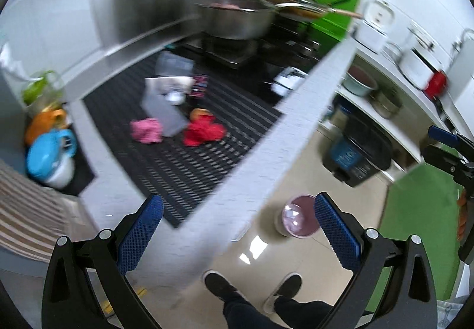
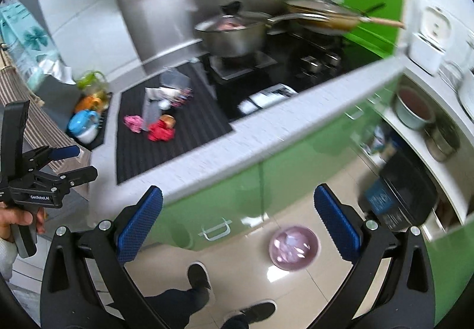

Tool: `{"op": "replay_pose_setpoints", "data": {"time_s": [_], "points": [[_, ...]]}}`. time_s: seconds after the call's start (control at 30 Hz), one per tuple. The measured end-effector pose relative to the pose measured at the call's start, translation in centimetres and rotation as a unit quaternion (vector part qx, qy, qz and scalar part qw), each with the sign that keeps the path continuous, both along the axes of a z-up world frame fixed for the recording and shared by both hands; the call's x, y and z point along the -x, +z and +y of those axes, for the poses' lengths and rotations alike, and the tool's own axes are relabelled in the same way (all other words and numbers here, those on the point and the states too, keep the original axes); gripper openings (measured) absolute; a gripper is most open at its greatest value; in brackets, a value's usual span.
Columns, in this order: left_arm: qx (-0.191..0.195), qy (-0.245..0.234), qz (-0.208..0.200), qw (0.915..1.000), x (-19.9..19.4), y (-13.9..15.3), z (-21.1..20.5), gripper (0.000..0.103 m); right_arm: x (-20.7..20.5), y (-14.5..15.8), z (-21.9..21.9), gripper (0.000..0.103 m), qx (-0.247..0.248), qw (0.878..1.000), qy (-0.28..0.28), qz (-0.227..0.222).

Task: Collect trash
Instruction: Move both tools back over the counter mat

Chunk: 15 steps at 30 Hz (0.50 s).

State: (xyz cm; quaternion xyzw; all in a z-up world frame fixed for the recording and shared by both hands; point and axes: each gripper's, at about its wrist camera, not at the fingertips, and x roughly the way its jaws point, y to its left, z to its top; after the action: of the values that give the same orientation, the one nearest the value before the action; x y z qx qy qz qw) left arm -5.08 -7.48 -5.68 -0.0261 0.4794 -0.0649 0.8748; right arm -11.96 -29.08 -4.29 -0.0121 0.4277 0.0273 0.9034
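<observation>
- Two grippers: left gripper (image 1: 238,228) and right gripper (image 2: 238,228), jaws wide, empty.
- Bench (image 2: 237,148) mat (image 2: 177,139): one pink wad (image 2: 133,123), one red wad (image 2: 160,132).
- One bin (image 2: 294,247) on floor.

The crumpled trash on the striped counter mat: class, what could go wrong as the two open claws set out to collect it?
1. The red wad, pink wad and grey sheet lie bunched together; one grab may drag the others off the mat.
2. The small lined bin stands on the floor below the counter, so a dropped piece may miss it.
3. The pot sits close behind the pile.
</observation>
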Motion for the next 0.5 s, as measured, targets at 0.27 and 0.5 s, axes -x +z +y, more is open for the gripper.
{"op": "replay_pose_setpoints", "data": {"time_s": [0.27,0.5], "points": [[-0.002,0.008,0.009,0.9999,-2.7,-0.9,6.4,0.098,-5.1,-1.3,6.2,0.100,0.001,1.000,0.028,0.012],[0.004,0.026,0.034,0.9991,-6.9,-3.3,9.5,0.097,-9.0,-2.5,8.8,0.100,0.010,0.998,0.055,0.039]]}}
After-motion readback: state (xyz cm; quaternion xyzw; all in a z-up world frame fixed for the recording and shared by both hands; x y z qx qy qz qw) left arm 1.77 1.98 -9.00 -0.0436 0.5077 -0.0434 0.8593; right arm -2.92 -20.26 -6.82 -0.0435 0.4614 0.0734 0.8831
